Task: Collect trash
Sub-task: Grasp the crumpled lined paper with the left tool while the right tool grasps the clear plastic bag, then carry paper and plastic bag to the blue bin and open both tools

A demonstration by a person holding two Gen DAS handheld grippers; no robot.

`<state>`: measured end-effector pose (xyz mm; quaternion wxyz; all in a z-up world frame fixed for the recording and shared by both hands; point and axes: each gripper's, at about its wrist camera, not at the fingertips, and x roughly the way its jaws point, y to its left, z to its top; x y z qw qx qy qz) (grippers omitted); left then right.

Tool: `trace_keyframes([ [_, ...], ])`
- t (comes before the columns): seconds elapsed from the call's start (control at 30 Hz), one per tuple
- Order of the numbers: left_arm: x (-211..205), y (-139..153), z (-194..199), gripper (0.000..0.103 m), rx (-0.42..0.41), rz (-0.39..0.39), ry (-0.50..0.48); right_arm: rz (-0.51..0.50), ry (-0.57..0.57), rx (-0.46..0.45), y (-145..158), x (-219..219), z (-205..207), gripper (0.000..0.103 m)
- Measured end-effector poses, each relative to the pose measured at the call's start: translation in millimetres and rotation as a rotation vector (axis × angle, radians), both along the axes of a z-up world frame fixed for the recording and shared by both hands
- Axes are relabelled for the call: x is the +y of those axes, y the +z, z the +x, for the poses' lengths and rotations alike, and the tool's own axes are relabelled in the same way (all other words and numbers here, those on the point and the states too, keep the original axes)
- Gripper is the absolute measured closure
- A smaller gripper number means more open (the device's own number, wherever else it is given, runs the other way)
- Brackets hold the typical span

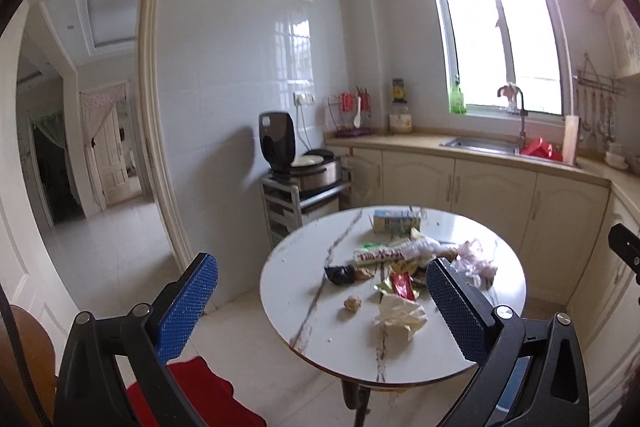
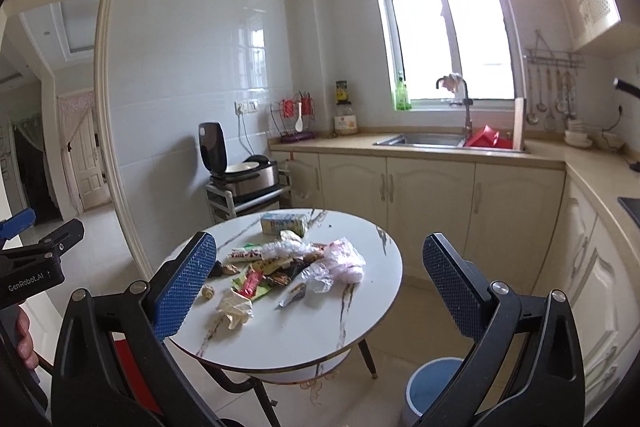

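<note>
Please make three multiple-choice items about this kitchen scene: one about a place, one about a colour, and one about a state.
1. Where does the milk carton lie?
A. far side of the round table
B. in the sink
C. on the floor

2. What colour is the bin beside the table?
A. red
B. blue
C. green

3. How are the jaws of the right gripper?
A. shut on a wrapper
B. shut, holding nothing
C. open, holding nothing

Key: 1 A, it lies beyond the trash pile; 2 B, its rim and inside are blue; 3 C, the blue pads stand wide apart.
</note>
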<state>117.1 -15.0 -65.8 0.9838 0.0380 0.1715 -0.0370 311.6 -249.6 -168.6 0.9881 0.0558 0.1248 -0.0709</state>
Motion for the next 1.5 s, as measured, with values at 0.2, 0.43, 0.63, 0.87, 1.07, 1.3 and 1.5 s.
trace_keyframes([
  [0.2, -35.6, -50.2, 64.0, 0.001, 0.206, 0.019, -0.065, 0.039, -0.004, 0.134, -46.6, -25.7, 47.7, 0.0],
  [0.43, -68.4, -80.8, 134.3, 0.001, 0.353, 0.049, -0.113, 0.077, 0.02, 0.26, -90.5, -49.4, 98.8, 0.0],
  [0.63, -76.8, -102.6, 189.6, 0.001, 0.425, 0.067, -0.1, 0.095, 0.045, 0.333, -113.2, -60.2, 140.9, 0.0],
  [0.87, -82.7, -116.2, 217.0, 0.031, 0.425, 0.076, -0.151, 0.09, 0.097, 0.396, -128.8, -57.8, 187.1, 0.0],
  [1.07, -70.1, -122.2, 220.9, 0.068, 0.442, -0.016, -0.253, 0.043, 0.048, 0.427, -132.4, -67.9, 226.8, 0.0],
  [1.3, -61.3, -115.2, 213.8, 0.074, 0.425, -0.024, -0.285, 0.025, 0.107, 0.51, -140.1, -77.3, 286.6, 0.0],
  [1.5, -60.4, -104.0, 203.9, 0.074, 0.406, -0.036, -0.302, 0.061, 0.18, 0.551, -151.0, -81.5, 311.5, 0.045],
])
